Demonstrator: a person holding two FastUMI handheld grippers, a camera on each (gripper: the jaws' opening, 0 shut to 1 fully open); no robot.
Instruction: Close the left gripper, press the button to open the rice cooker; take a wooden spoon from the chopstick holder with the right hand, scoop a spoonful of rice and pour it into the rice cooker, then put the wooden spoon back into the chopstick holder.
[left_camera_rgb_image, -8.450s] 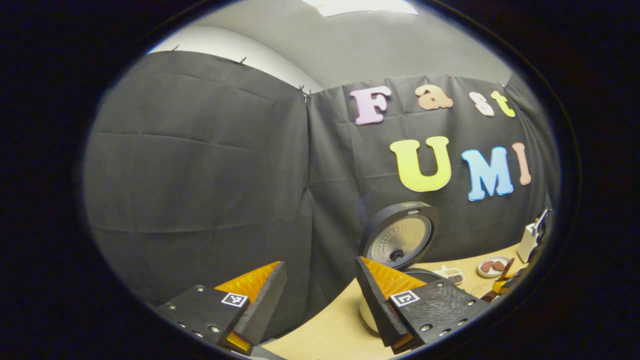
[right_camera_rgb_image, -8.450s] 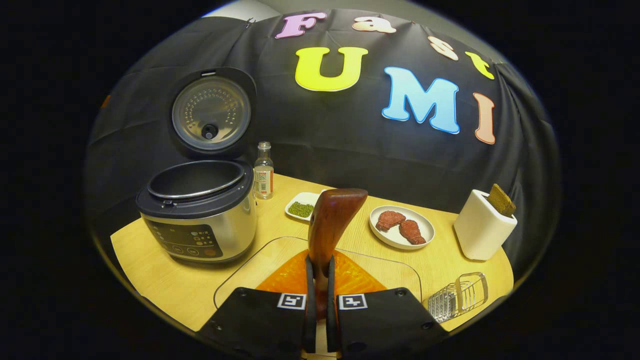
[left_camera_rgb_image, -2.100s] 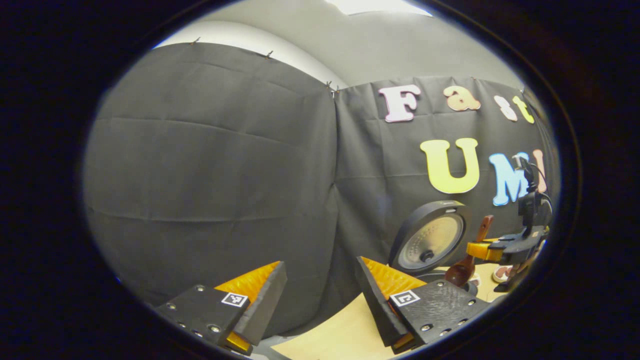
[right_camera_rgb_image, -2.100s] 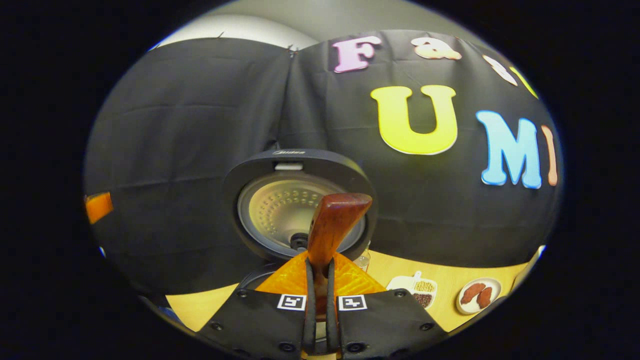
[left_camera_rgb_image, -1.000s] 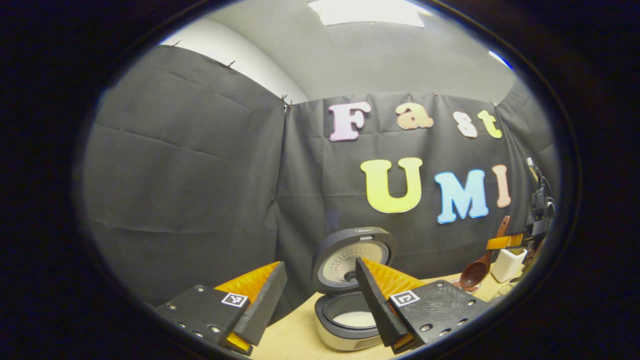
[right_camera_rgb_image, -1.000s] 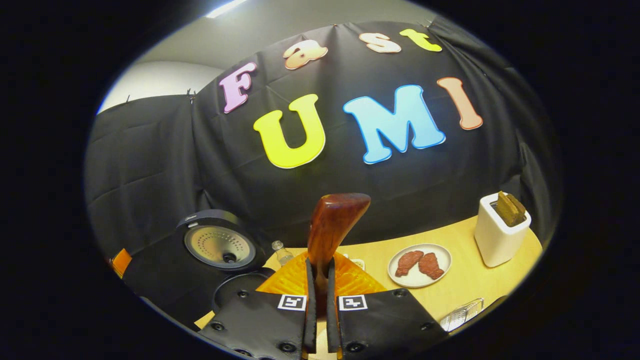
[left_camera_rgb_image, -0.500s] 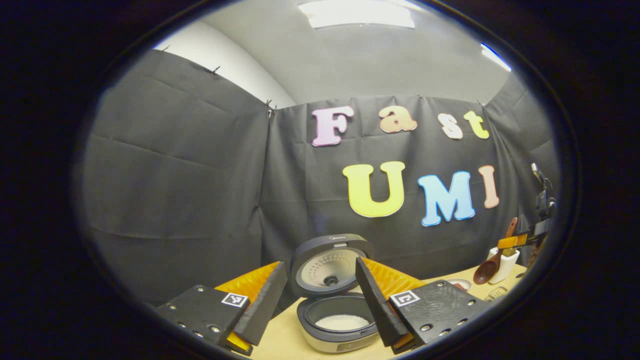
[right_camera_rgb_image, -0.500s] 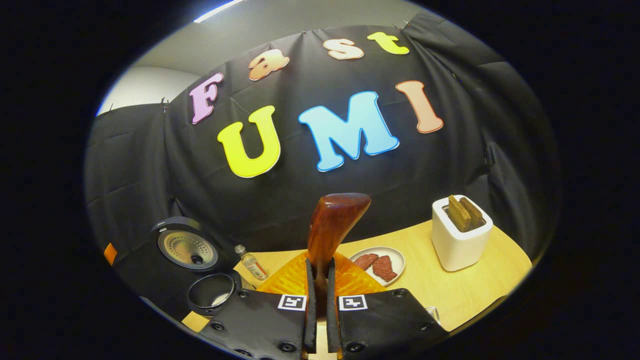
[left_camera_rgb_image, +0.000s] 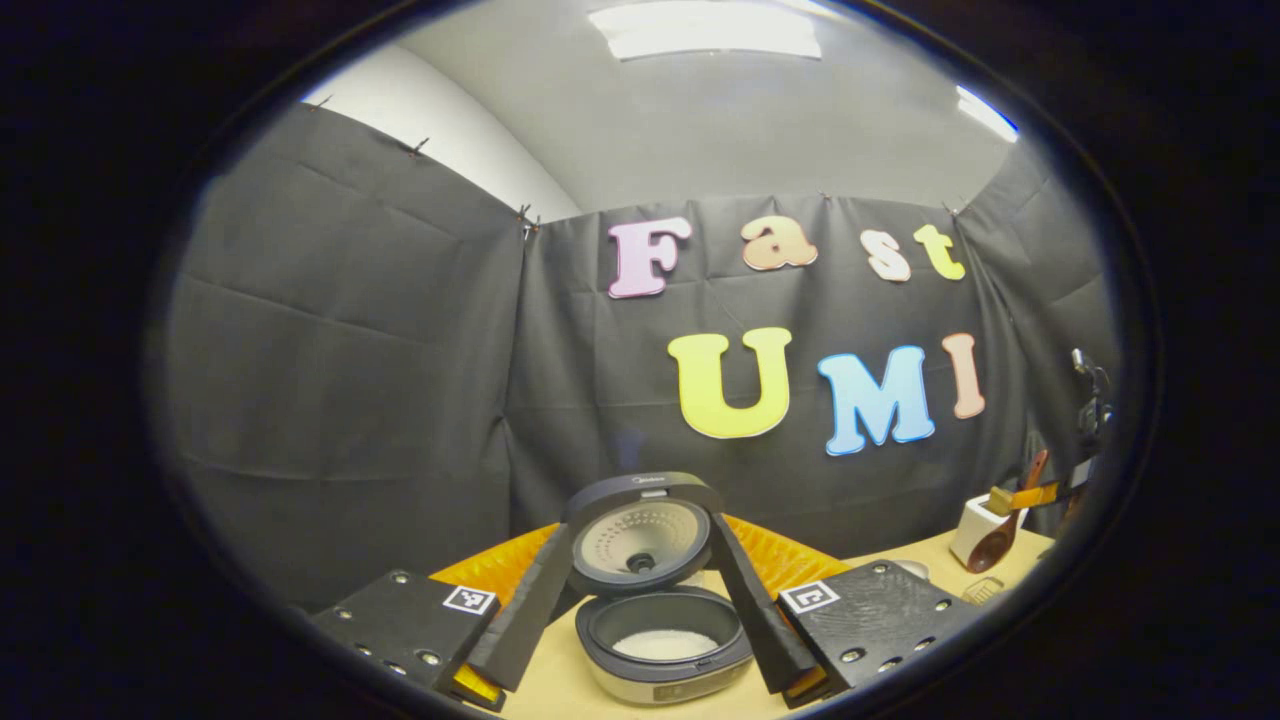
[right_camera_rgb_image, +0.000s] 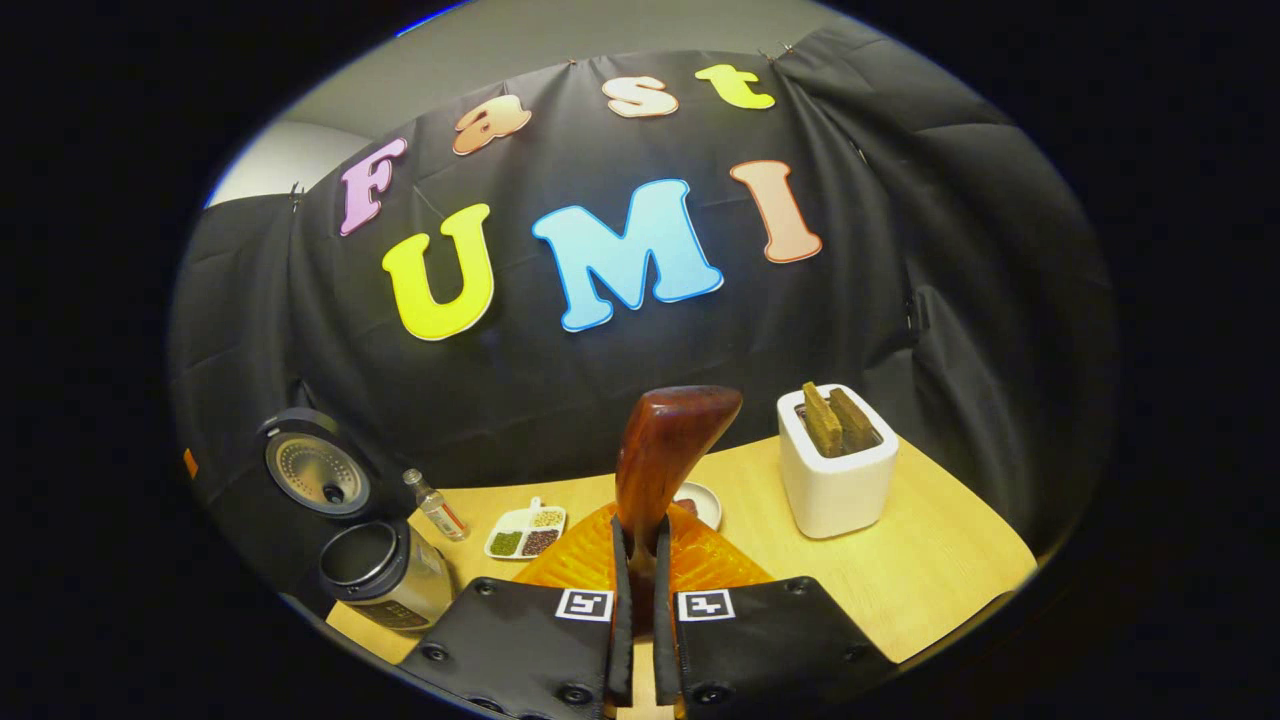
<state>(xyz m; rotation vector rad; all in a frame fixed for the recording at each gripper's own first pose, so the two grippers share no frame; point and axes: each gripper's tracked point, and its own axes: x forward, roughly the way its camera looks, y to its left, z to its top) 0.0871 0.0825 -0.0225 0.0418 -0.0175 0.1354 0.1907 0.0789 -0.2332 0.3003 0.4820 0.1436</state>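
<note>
1. The right gripper (right_camera_rgb_image: 640, 600) has its fingers pressed onto the handle of the wooden spoon (right_camera_rgb_image: 665, 455), which rises upright between them in the right gripper view.
2. The left gripper (left_camera_rgb_image: 640, 610) has its fingers spread wide, with nothing between them touching either finger.
3. Seen between those spread fingers, the rice cooker (left_camera_rgb_image: 665, 645) stands on the table (left_camera_rgb_image: 560, 690) with its lid (left_camera_rgb_image: 640, 535) tilted up; white rice (left_camera_rgb_image: 665, 645) lies in the pot.
4. In the right gripper view, the white chopstick holder (right_camera_rgb_image: 838, 480) stands just right of the spoon's handle, with two flat brown pieces sticking out of its top. Bare tabletop lies around it, running to the table's right edge.
5. In the left gripper view, the spoon's bowl (left_camera_rgb_image: 990, 550) hangs just in front of that holder (left_camera_rgb_image: 972, 530) at the far right.
6. Left of the spoon stand a small plate (right_camera_rgb_image: 700, 500), a divided dish of grains (right_camera_rgb_image: 525, 530), a small bottle (right_camera_rgb_image: 438, 515) and the cooker (right_camera_rgb_image: 385, 575), well apart from the holder.
</note>
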